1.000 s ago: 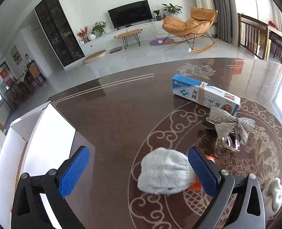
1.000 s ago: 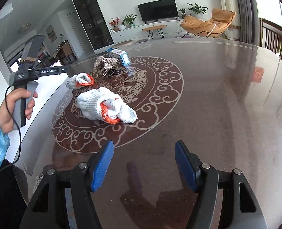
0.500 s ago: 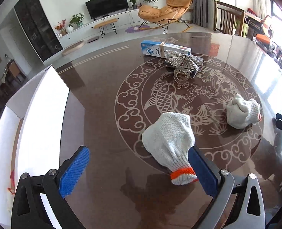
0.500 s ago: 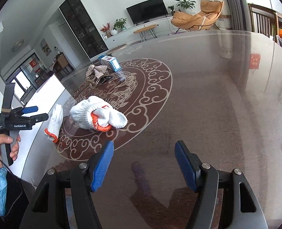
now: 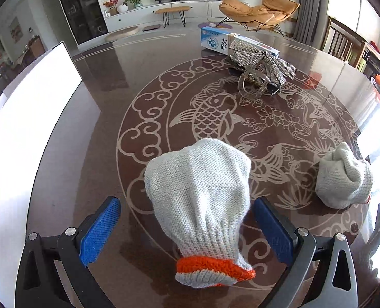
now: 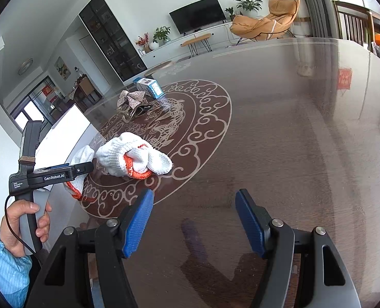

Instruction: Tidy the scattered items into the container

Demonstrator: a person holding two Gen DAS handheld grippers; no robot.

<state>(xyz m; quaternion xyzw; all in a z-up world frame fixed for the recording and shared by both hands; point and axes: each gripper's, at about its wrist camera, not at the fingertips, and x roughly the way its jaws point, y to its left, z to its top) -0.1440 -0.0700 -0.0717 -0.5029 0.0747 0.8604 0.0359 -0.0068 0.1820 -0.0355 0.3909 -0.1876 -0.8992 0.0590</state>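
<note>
Our left gripper (image 5: 187,228) has its fingers released astride the glove (image 5: 200,200); our right gripper (image 6: 193,220), beside the glove, is released too.

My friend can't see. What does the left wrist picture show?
A white knit glove with an orange cuff hangs between the open blue-padded left tongs, over a dark table with a fish pattern. Farther off lie another glove, a sparkly bow clip and a blue box.
</note>
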